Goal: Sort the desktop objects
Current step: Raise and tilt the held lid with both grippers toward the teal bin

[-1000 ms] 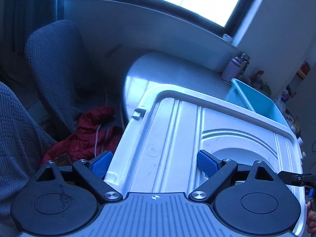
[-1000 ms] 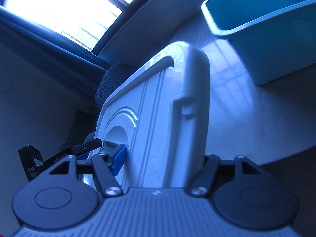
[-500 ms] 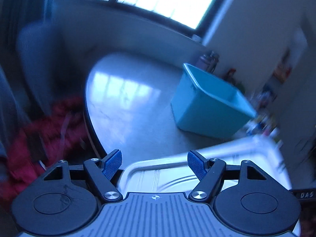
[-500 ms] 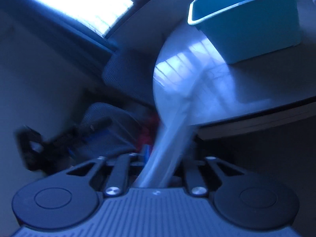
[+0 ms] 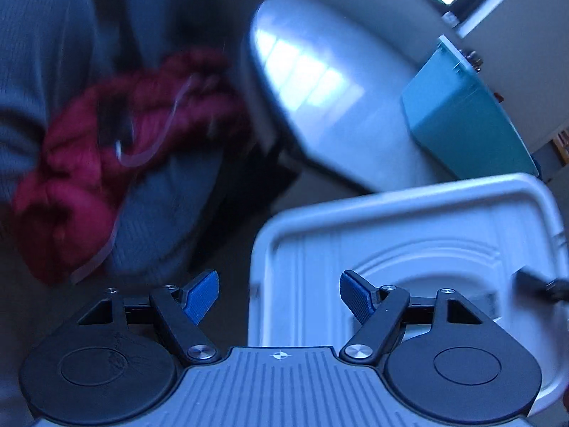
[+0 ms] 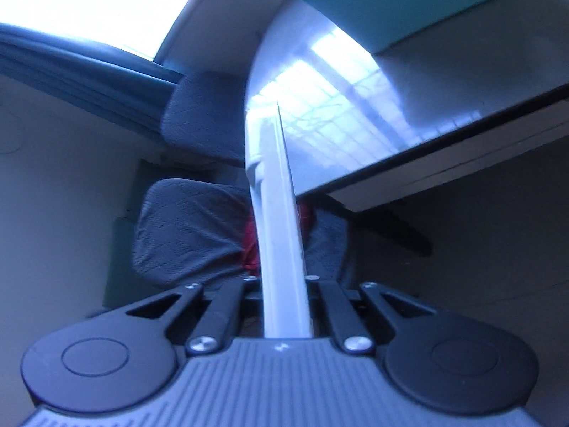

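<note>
The right gripper (image 6: 282, 306) is clamped on the white lid's (image 5: 409, 249) thin edge off the desk's (image 5: 338, 106) corner — it could pivot free, since the left gripper (image 5: 279, 297), jaws just opening, grips nothing

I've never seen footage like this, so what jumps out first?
A big white lid fills the lower right of the left view; the right gripper is clamped on its edge, seen edge-on. Beyond it, a teal bin sits on the pale round table, and a red garment lies on a grey chair at the left.
</note>
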Motion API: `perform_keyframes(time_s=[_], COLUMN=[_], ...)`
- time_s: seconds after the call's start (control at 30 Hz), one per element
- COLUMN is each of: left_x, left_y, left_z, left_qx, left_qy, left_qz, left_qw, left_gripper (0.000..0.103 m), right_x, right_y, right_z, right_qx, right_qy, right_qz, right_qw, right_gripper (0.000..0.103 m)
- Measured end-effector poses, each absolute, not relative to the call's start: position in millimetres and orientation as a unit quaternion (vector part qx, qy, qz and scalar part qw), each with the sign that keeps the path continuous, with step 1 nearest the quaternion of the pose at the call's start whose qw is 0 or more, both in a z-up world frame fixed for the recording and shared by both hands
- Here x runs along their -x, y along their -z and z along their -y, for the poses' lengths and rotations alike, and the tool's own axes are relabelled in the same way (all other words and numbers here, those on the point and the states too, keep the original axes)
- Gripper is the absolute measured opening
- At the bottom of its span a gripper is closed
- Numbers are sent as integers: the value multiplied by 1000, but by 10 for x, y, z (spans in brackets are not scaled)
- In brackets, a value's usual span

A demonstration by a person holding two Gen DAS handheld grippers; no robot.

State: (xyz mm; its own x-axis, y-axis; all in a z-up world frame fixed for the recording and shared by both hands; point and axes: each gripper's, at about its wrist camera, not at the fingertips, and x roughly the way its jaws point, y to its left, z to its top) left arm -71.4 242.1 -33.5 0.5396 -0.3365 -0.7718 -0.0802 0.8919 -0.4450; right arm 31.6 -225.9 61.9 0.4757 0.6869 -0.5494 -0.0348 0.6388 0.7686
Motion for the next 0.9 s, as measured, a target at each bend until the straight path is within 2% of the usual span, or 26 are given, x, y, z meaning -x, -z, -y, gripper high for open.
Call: perform_keyframes(time_s=[0.23,0.33,0.37,0.6,0.73,0.83,0.9], left_x=[789,765,765,835,871,951,1008], left_y=[752,848,862,941,803,682,685], left_z=[-2519,-2545,-2541,-2546,-2432,-2465,-2555], left_qx=[252,272,285,376,351,369,416], left_qy=[75,65,70,106,112,90,96], left_qz=[-490,-491,-487,-457,-448,-415,-388], left_qw=[831,825,823,799,815,827,817], left_gripper=[88,99,100,103,103,103,103], right_x=[-45,88,117,326,441,530,576], right_y=[-899,-1024,-1058,-1086,-1125,-1118,-1113], right_z=[2300,2270,2260,2471,2525,2607,2647], right_qx=[-366,-363,-362,-394,-396,-414,-424], right_qy=[-251,-260,-262,-258,-259,-261,-266], right_qz=[-427,-411,-406,-381,-373,-361,-357], right_qw=[788,795,797,796,798,794,789], right_gripper=[5,6,6,7,8,8,7])
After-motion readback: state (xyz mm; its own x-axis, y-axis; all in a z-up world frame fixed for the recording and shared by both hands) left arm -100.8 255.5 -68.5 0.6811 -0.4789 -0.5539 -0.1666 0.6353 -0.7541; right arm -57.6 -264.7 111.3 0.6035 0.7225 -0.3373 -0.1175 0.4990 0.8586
